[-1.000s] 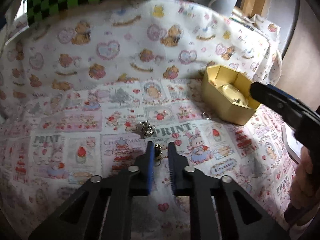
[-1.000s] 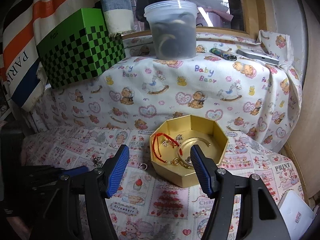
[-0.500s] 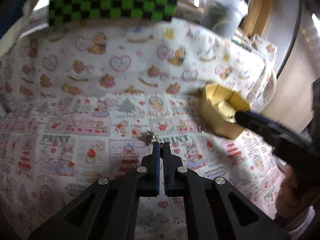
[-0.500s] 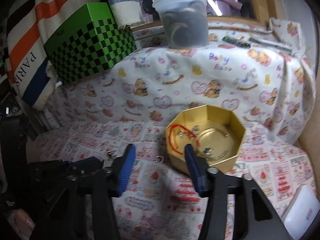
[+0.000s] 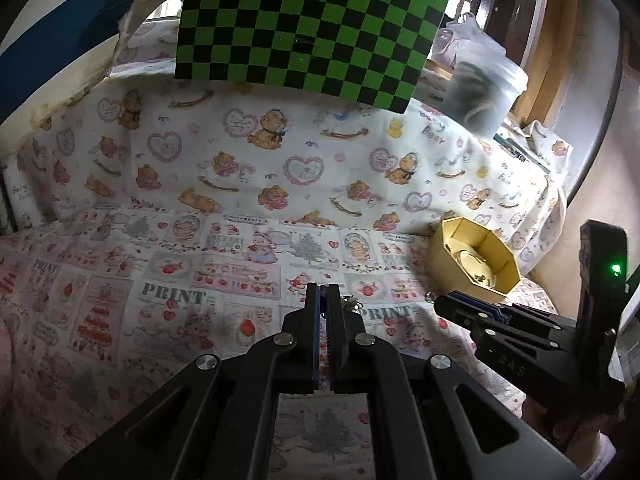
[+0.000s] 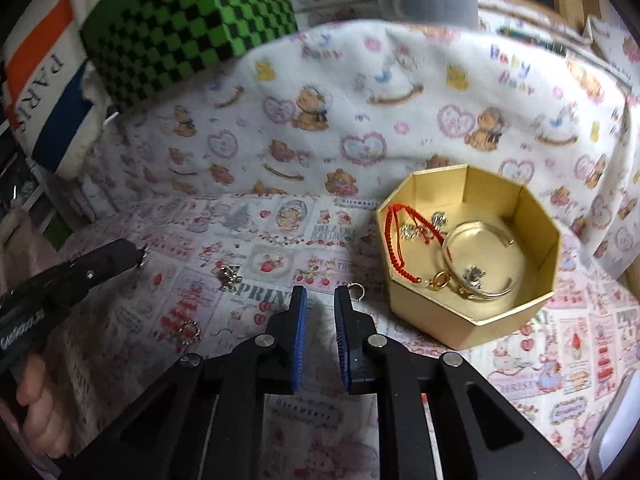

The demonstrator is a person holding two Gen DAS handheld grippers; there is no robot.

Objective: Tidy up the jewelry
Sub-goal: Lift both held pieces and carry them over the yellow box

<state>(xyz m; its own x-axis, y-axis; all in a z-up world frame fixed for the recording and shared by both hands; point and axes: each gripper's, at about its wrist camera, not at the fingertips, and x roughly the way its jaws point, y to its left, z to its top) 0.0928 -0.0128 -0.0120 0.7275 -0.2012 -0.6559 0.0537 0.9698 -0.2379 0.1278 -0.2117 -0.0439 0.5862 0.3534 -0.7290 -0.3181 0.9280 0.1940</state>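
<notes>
The left claw [image 5: 324, 292] is sitting with its two fingers pressed nearly together, only a sliver of blue pad showing between them. In the right wrist view a tiny metal piece [image 6: 142, 258] is dangling at its tip, so it appears to be pinching something small, though what that piece is cannot be told. A hand [image 6: 38, 408] is gripping its handle low at the left edge of that view. The right claw [image 6: 320, 296] is hovering low over the patterned cloth [image 5: 224, 272] with its blue-padded fingers a narrow gap apart and nothing between them.

Just beside the right claw's right fingertip a small silver ring [image 6: 355, 291] is lying on the cloth. To the left of the claw a little silver cluster [image 6: 229, 274] is resting by the printed word "PRINT", and nearer the camera another small ring-like piece [image 6: 191, 330] is lying in shadow.

To the right of the right claw the gold octagonal box [image 6: 516, 308] is standing open on the cloth. Inside it a red cord bracelet [image 6: 394, 236] is draping over the left wall, a gold bangle [image 6: 482, 258] is lying flat on the floor, and several small silver charms are sitting among them.

Behind, on the raised ledge under the bear-print cloth [image 5: 320, 152], a green checkered box [image 5: 308, 24] and a clear plastic tub [image 5: 482, 92] are standing.
</notes>
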